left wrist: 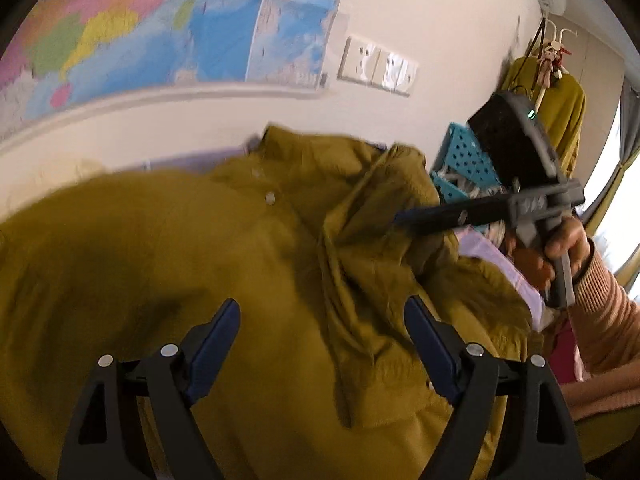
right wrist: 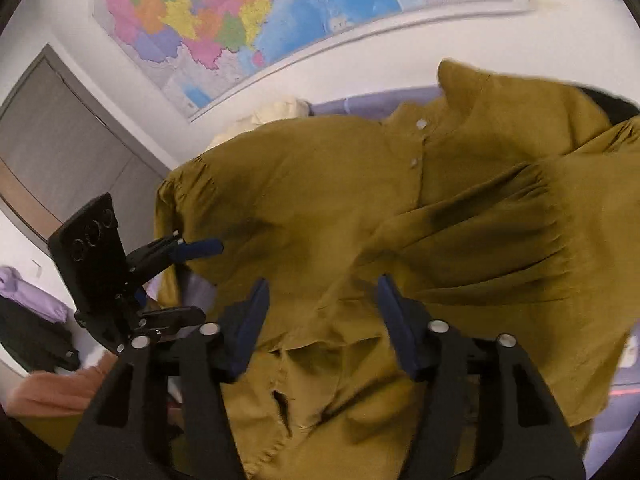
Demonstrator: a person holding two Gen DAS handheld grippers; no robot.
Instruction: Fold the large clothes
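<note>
A mustard-yellow buttoned shirt (left wrist: 192, 240) (right wrist: 320, 184) lies spread on a lilac sheet (right wrist: 368, 102), collar toward the wall. One sleeve (left wrist: 372, 248) (right wrist: 500, 232) is laid over the body. My left gripper (left wrist: 322, 306) hovers open above the shirt's front, nothing between its pads. My right gripper (right wrist: 323, 282) is also open over the cloth below the sleeve, its pads not pressing on anything. In the left wrist view the right gripper (left wrist: 404, 218) reaches in from the right over the sleeve, held by a hand (left wrist: 568, 240). The left gripper's blue finger (right wrist: 200, 249) shows at the shirt's left edge.
A coloured map (right wrist: 224, 20) hangs on the wall behind. A blue perforated basket (left wrist: 464, 156) stands at the bed's far right, with another mustard garment (left wrist: 560, 108) on a rack behind it. A cream cloth (right wrist: 276, 112) lies near the wall. A grey door (right wrist: 60, 128) is at left.
</note>
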